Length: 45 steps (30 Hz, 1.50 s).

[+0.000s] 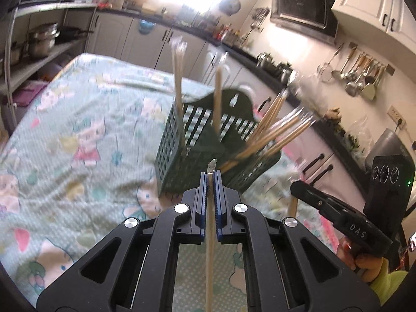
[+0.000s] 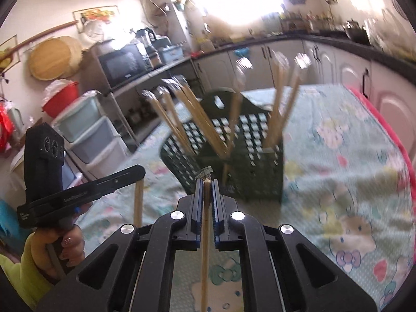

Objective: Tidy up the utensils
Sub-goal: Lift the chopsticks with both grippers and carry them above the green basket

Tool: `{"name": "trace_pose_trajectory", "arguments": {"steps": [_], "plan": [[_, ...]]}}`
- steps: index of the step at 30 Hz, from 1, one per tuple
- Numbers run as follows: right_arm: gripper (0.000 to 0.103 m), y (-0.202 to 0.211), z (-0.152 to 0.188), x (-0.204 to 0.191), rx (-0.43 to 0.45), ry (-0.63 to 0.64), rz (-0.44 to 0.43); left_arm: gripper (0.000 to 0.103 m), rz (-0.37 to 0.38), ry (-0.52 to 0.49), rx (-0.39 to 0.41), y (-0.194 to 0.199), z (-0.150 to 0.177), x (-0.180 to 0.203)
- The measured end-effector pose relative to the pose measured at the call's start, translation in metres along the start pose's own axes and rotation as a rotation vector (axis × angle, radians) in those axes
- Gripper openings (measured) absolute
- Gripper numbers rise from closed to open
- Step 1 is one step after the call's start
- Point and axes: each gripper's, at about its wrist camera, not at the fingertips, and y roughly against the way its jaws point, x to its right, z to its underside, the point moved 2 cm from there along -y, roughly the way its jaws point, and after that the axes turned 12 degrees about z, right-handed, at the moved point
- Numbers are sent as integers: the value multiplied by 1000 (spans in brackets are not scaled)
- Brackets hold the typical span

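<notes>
**A:** What have you got nearest you?

**B:** My left gripper (image 1: 211,175), black with blue ribbed pads, is clamped on a thin pale wooden chopstick with a silvery metal cap (image 1: 209,234). The stick runs lengthwise between the pads, its long axis along the fingers; the cap pokes out just past the tips, pointing away from me, and the shaft trails back under the claw. My right gripper (image 2: 207,183) is the same make and is likewise pinched on a second slim wooden chopstick (image 2: 205,247), capped end forward, shaft running back towards me.

**A:** Can each camera see the other claw?

**B:** Yes. In the left view the right one sits at the near right with a bare stretch of stick hanging below its tip; my right hand (image 1: 364,260) in a yellow-green sleeve holds its grip.

**A:** And beyond the tips?

**B:** Just past them stands a dark green plastic lattice basket (image 1: 171,140), boxy, with square holes and a raised back. A bundle of matching wooden chopsticks (image 1: 273,130) leans out of its right side in the left view; a few stand nearly upright at the left. It rests on a rumpled mint-green cartoon-print cloth (image 1: 78,119) over the table. Farther off are pale kitchen cabinets (image 1: 117,33), blurred.
</notes>
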Motion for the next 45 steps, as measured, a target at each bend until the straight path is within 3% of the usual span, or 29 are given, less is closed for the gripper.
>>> {"name": "trace_pose_trajectory", "arguments": {"steps": [12, 27, 34, 45], "plan": [[6, 33, -41, -25, 141, 29, -48, 3, 38, -93, 126, 35, -49, 32], [6, 64, -90, -27, 305, 23, -41, 3, 19, -177, 264, 57, -104, 59], [6, 74, -111, -23, 373, 5, -27, 3, -19, -181, 329, 55, -129, 64], [6, 78, -133, -7, 440, -19, 27, 3, -82, -185, 369, 32, -158, 60]]}}
